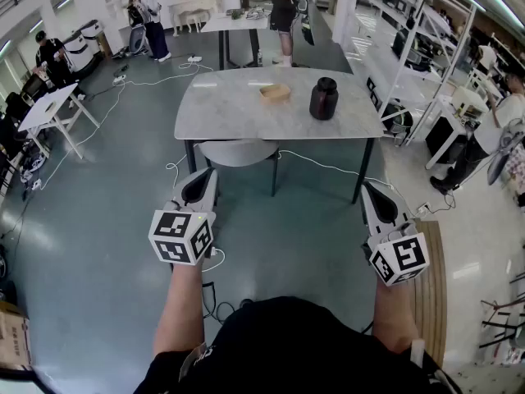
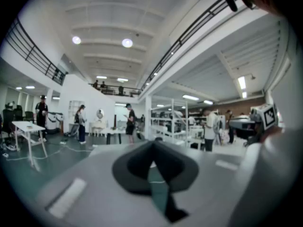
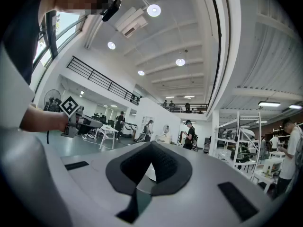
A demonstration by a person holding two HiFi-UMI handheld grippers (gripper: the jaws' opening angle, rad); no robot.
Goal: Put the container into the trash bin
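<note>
A dark jar-like container (image 1: 323, 98) stands upright on the pale marble-topped table (image 1: 238, 109), near its right side. A small tan box (image 1: 275, 93) lies left of it. Both grippers hang over the floor, well short of the table's near edge. My left gripper (image 1: 204, 176) is shut, with nothing between its jaws, as the left gripper view (image 2: 152, 146) also shows. My right gripper (image 1: 370, 190) has its jaws together and empty, seen too in the right gripper view (image 3: 152, 148). A grey rounded tub (image 1: 238, 151) sits under the table's near edge; I cannot tell if it is a bin.
Cables (image 1: 328, 169) trail across the green floor under and around the table. A white side table (image 1: 49, 109) stands at the left and shelving (image 1: 410, 48) runs along the right. People stand behind the table (image 1: 285, 15) and at the right (image 1: 492, 130). A wooden board (image 1: 431, 286) lies by my right arm.
</note>
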